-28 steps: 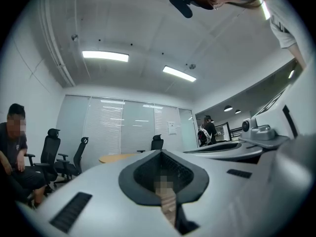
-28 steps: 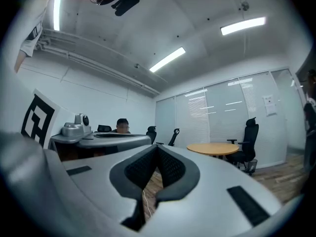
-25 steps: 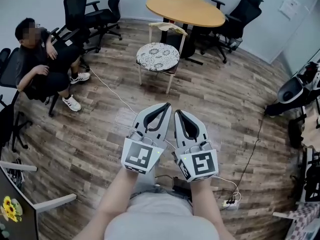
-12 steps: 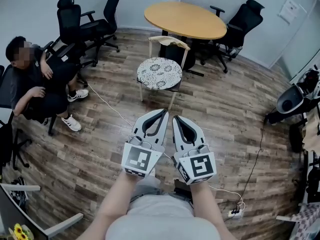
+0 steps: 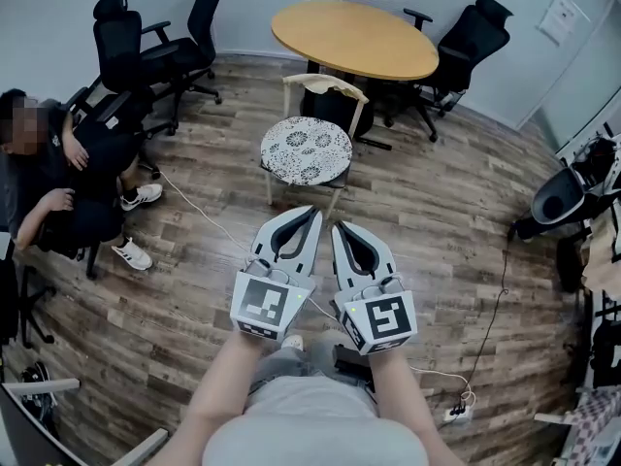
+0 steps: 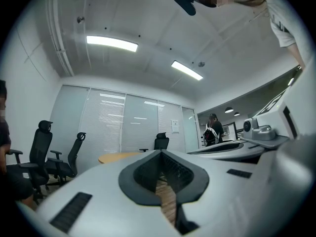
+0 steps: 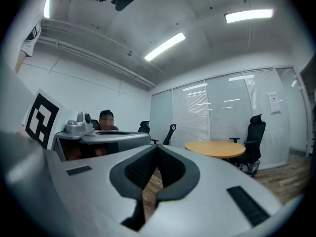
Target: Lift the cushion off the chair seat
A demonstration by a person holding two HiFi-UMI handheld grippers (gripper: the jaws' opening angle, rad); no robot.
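Left gripper (image 5: 312, 212) and right gripper (image 5: 338, 227) are side by side, jaws closed on nothing. The cushion (image 5: 306, 149) lies on the chair (image 5: 325, 84) seat just ahead. Open both jaws early and take its near rim, one on each side. There is bare floor (image 5: 437, 212) around the chair, and the table (image 5: 354, 37) stands close behind.

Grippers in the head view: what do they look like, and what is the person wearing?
The left gripper and right gripper match: pale grey curved fingers with black inner lining, each backed by a black-and-white square-marker cube. No sleeves on the forearms; light grey top.
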